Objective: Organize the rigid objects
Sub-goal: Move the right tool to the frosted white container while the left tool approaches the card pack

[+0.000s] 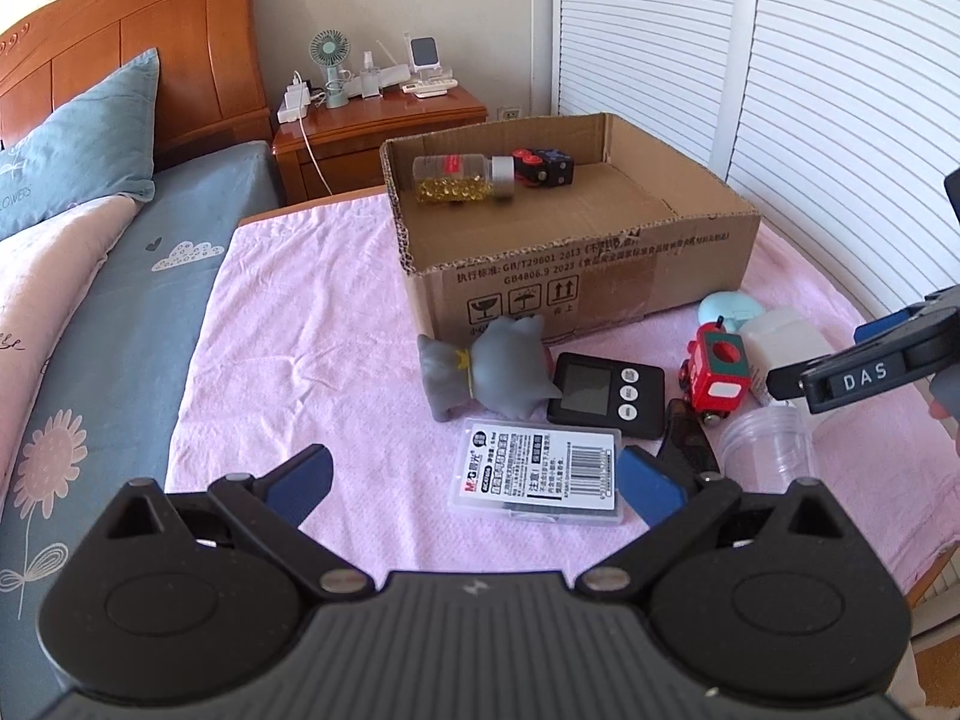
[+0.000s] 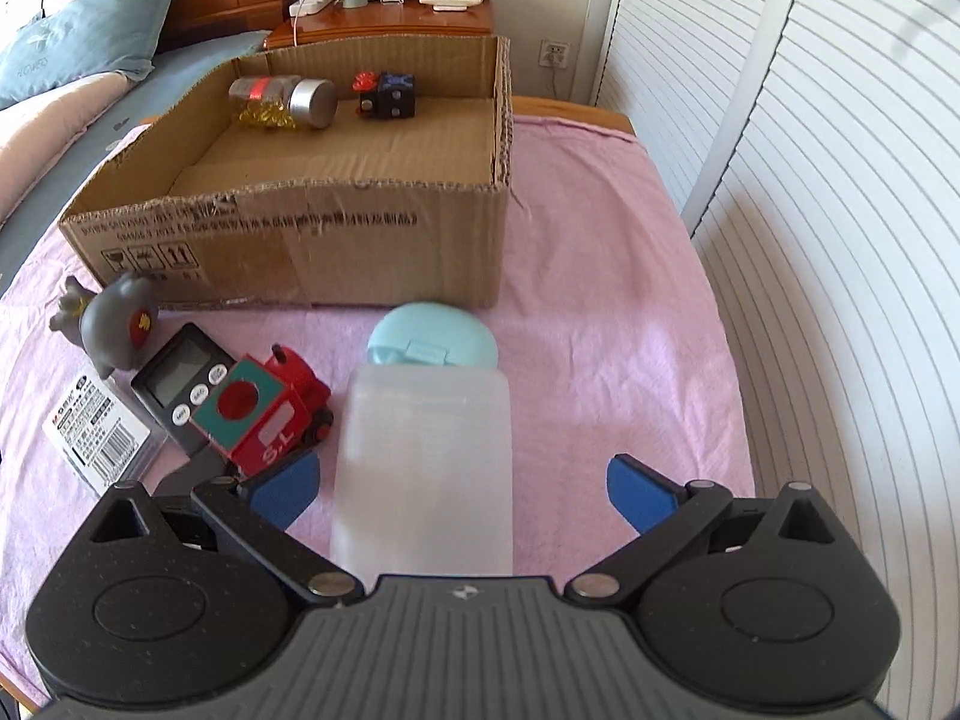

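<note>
A cardboard box (image 1: 576, 276) (image 2: 300, 234) stands on the pink cloth and holds a pill bottle (image 1: 462, 179) (image 2: 282, 99) and a black cube toy (image 1: 543, 167) (image 2: 387, 95). In front of it lie a grey cat figure (image 1: 486, 372) (image 2: 114, 324), a black timer (image 1: 606, 393) (image 2: 186, 378), a red toy train (image 1: 717, 375) (image 2: 264, 414), a labelled clear case (image 1: 537, 474) (image 2: 96, 435), a clear cup (image 1: 768, 441), a mint round case (image 2: 432, 342) and a white translucent bottle (image 2: 423, 468) (image 1: 786, 348). My left gripper (image 1: 474, 483) is open above the clear case. My right gripper (image 2: 462, 489) is open around the white bottle, apart from it.
A bed with blue sheet and pillows (image 1: 78, 162) lies left. A wooden nightstand (image 1: 384, 126) with a fan and chargers stands behind the box. White louvered doors (image 2: 810, 210) run along the right. The cloth's front right edge (image 1: 936, 552) is close.
</note>
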